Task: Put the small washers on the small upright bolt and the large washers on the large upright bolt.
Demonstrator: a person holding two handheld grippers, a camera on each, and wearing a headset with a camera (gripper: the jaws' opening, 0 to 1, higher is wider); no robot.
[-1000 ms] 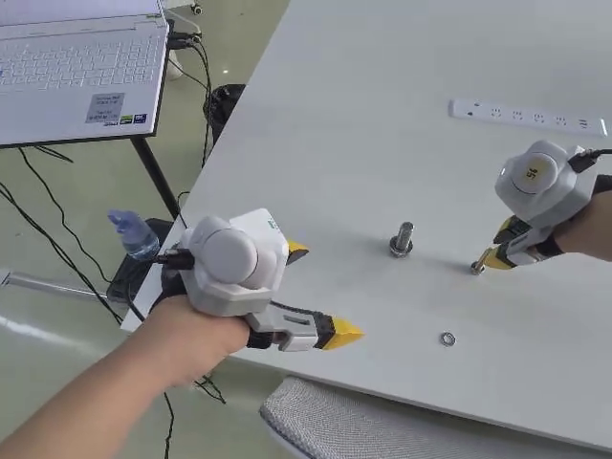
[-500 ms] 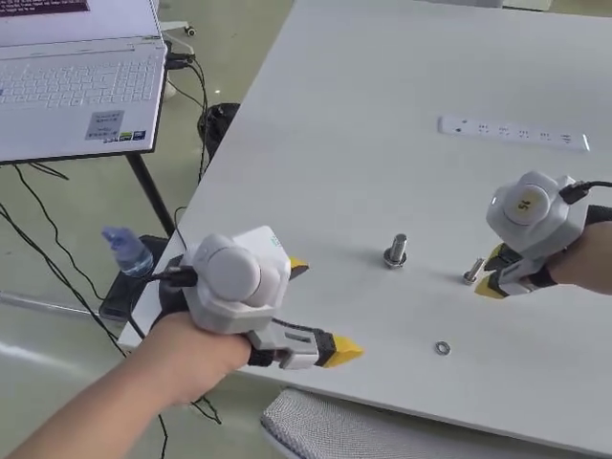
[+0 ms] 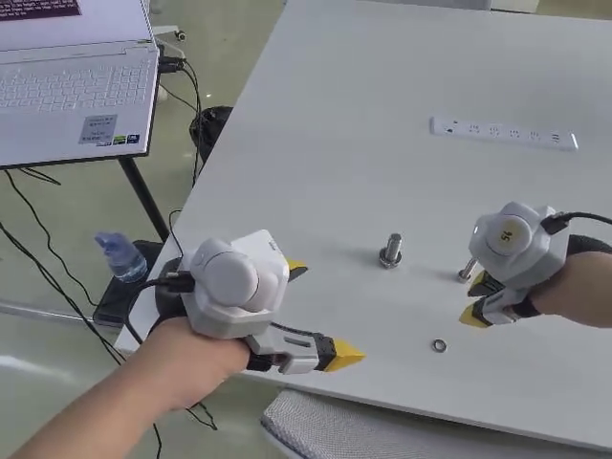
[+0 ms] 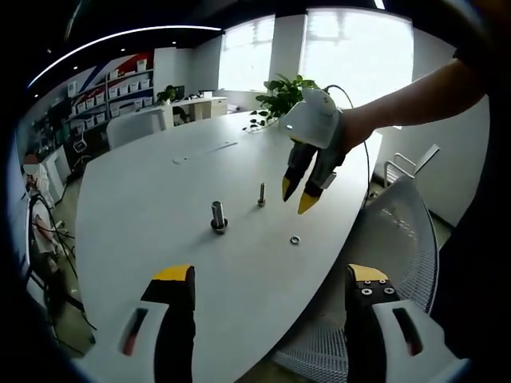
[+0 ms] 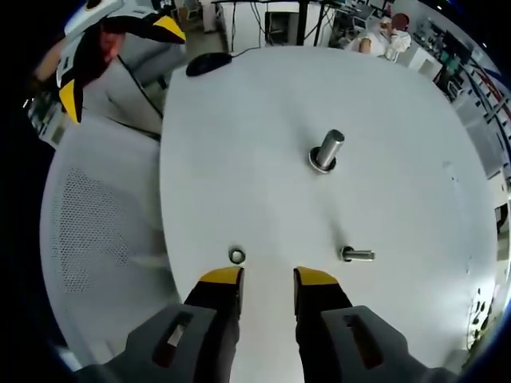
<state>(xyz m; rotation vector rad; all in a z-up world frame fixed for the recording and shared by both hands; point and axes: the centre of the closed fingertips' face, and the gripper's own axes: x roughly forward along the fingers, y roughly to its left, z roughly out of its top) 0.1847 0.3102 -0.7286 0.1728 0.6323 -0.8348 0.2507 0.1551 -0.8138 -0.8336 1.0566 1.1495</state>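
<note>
Now my right hand-held gripper hovers, jaws narrowly parted and seemingly empty, near a washer on the bench; my left hand-held gripper gapes wide.

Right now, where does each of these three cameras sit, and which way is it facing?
Head view: on the headset, facing forward and down at the table; the left hand holds the left gripper, the right hand the right gripper.
Left gripper view: on the left gripper, facing along its open jaws across the table at the right gripper and its arm.
Right gripper view: on the right gripper, facing down at the tabletop past its own jaws.
Shared: all three show the large bolt, small bolt and one loose washer.
</note>
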